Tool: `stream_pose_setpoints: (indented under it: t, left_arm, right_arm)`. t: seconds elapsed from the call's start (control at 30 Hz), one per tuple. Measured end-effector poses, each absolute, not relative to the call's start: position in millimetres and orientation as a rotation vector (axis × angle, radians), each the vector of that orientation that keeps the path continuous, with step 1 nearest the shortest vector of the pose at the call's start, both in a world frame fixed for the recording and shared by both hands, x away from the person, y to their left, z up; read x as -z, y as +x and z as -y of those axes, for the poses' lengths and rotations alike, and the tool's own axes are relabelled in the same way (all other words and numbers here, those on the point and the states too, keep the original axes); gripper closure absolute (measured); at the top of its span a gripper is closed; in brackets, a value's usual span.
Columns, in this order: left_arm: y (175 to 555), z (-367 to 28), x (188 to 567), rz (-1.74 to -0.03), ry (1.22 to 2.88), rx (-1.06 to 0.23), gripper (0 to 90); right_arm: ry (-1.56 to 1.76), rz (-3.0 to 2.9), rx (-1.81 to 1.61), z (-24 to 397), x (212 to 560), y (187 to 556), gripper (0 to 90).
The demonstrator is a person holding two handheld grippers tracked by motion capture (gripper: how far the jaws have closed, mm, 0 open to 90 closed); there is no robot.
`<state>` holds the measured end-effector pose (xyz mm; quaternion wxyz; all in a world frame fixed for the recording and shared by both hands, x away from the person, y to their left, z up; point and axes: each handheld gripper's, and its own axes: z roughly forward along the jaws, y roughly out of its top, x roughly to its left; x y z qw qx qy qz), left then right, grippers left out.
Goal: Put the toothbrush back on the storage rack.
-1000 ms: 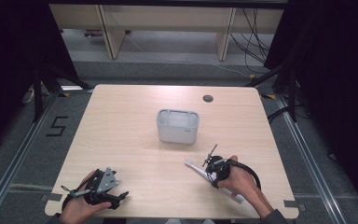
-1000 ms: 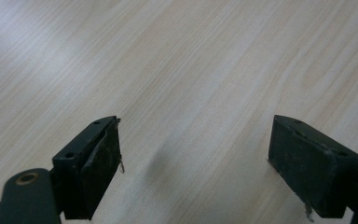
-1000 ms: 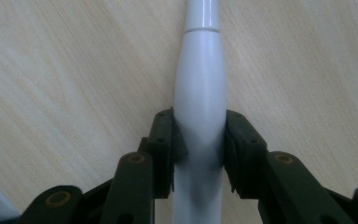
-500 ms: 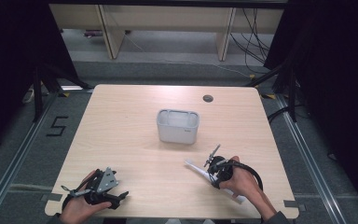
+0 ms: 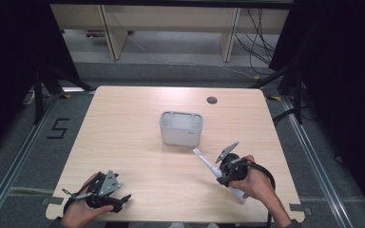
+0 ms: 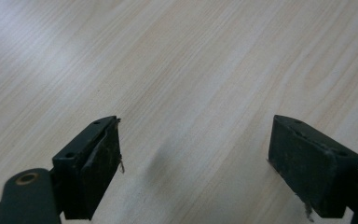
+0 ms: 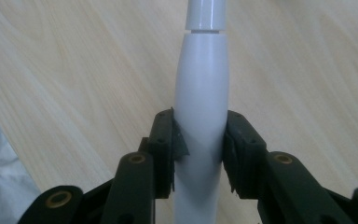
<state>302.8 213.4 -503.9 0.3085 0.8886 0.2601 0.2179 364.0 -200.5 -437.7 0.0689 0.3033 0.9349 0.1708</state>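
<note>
High view: the right gripper (image 5: pixel 217 167) sits near the table's (image 5: pixel 123 123) right near part, holding a white electric toothbrush (image 5: pixel 208 161) by its handle. The brush head points far-left, toward the grey holder (image 5: pixel 181 128) standing upright mid-table, well apart from it. The slant probably suits carrying the brush on to the holder's open top. The left gripper (image 5: pixel 116 199) rests at the near left corner, away from the work, likely parked until needed.

Left gripper view: the two pads (image 6: pixel 103 161) stand wide apart with bare wood between them and nothing in reach.

Right gripper view: the pads (image 7: pixel 173 145) pinch the toothbrush (image 7: pixel 201 107) on both sides of the thick part of its handle, just below the seam where the neck begins. Gripping the widest section gives the firmest hold and leaves the slim end free.
</note>
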Motion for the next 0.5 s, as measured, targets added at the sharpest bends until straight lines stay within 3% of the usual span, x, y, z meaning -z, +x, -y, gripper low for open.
stream_pose_setpoints:
  t: [0.5]
  left_arm:
    - [303, -213, 504, -0.693, 2.35, -0.573, 16.4]
  right_arm:
    - [0.876, -2.638, -0.89, 213, 426, 356, 66.7]
